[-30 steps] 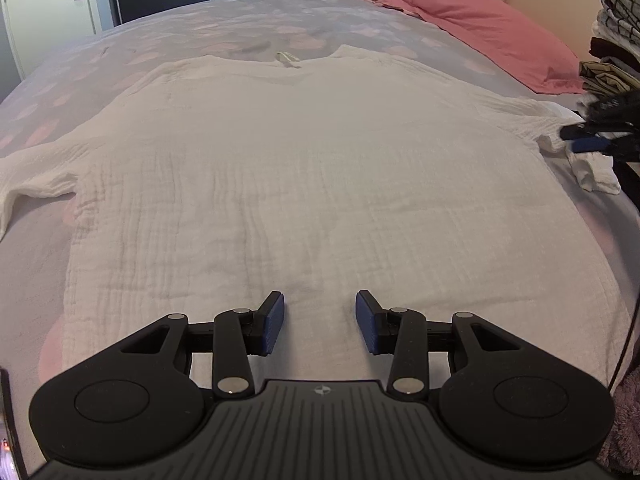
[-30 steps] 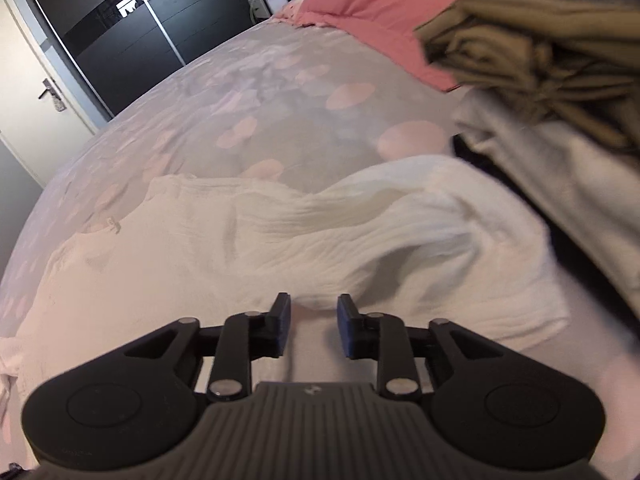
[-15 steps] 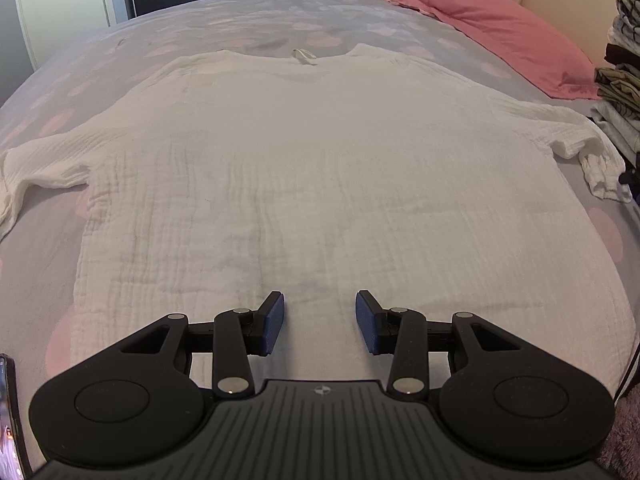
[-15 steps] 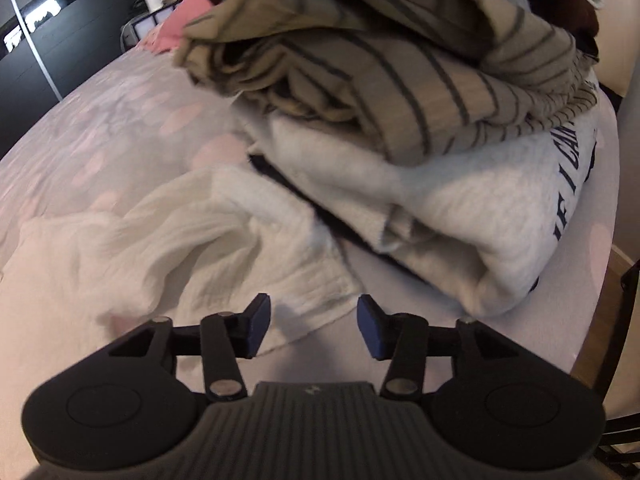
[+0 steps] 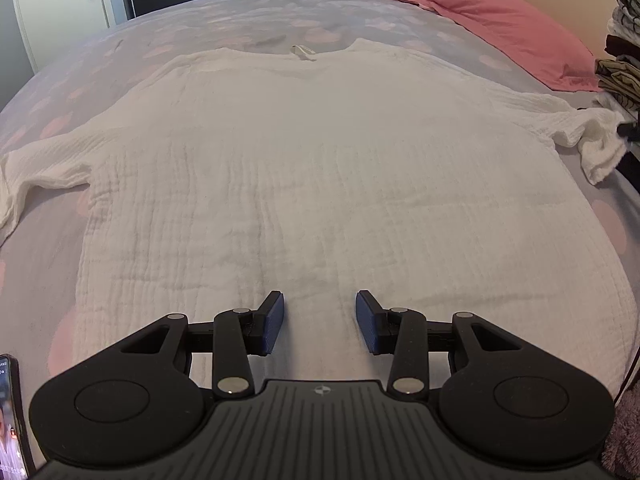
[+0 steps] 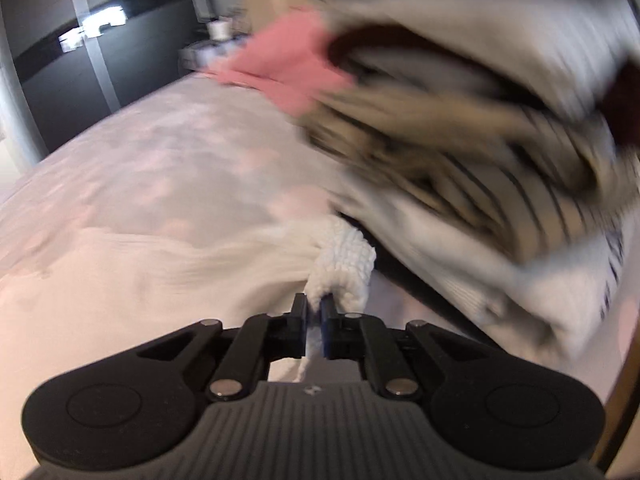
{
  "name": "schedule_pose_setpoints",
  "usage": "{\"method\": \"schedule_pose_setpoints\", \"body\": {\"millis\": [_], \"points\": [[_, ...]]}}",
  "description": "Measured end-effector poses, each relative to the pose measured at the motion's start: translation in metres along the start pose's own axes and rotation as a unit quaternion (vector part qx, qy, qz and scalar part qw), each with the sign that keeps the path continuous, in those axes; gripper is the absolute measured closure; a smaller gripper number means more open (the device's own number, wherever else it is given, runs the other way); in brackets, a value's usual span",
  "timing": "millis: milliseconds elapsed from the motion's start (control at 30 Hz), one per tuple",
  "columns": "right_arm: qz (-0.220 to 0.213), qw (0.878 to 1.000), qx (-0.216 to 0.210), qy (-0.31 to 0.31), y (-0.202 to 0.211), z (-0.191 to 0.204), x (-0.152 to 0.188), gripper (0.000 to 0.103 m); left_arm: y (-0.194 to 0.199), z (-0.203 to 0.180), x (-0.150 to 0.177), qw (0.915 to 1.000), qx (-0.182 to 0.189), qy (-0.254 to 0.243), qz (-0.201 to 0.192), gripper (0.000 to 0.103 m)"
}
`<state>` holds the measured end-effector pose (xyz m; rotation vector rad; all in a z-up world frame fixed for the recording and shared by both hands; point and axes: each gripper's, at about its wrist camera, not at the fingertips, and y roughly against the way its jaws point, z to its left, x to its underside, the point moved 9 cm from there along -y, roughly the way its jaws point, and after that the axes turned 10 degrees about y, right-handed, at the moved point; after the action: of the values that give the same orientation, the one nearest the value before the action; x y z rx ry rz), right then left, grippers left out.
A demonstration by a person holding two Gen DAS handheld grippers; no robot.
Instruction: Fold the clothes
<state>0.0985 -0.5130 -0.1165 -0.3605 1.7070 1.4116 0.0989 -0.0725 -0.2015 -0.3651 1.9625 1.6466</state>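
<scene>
A white crinkled shirt [image 5: 320, 168] lies flat on the bed, collar at the far side and sleeves spread left and right. My left gripper [image 5: 319, 322] is open and empty, hovering over the shirt's near hem. My right gripper [image 6: 315, 320] is shut on the end of the shirt's right sleeve [image 6: 344, 268], which bunches up between the pads. That sleeve end [image 5: 600, 148] also shows at the right edge of the left wrist view. The right wrist view is blurred by motion.
A stack of folded clothes [image 6: 500, 152] sits close to the right of the held sleeve, also seen in the left wrist view [image 5: 620, 72]. A pink pillow [image 5: 500, 24] lies at the far right. A phone [image 5: 12, 412] lies at the near left.
My right gripper has swung back from the clothes stack and shut on the sleeve end, lifting it. My left gripper stays open and the view has drawn back slightly.
</scene>
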Motion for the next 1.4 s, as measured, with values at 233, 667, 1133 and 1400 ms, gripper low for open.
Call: {"method": "schedule_pose_setpoints", "body": {"millis": [233,667,1133,1400], "points": [[-0.06,0.977,-0.106,0.175,0.05,0.107,-0.019,0.099,0.002,0.003,-0.001,1.0,0.001,0.01,0.002,0.065],[0.026,0.937,-0.21,0.277,0.076,0.18,0.038,0.096,0.007,0.01,-0.001,0.9998,0.003,0.021,0.004,0.065],[0.08,0.997,-0.011,-0.021,0.003,-0.012,0.022,0.066,0.005,0.009,-0.008,0.9978,0.022,0.062,0.004,0.065],[0.127,0.985,0.048,-0.103,-0.032,-0.061,0.056,0.066,-0.005,-0.002,-0.009,0.9984,0.021,0.052,0.011,0.059]]}}
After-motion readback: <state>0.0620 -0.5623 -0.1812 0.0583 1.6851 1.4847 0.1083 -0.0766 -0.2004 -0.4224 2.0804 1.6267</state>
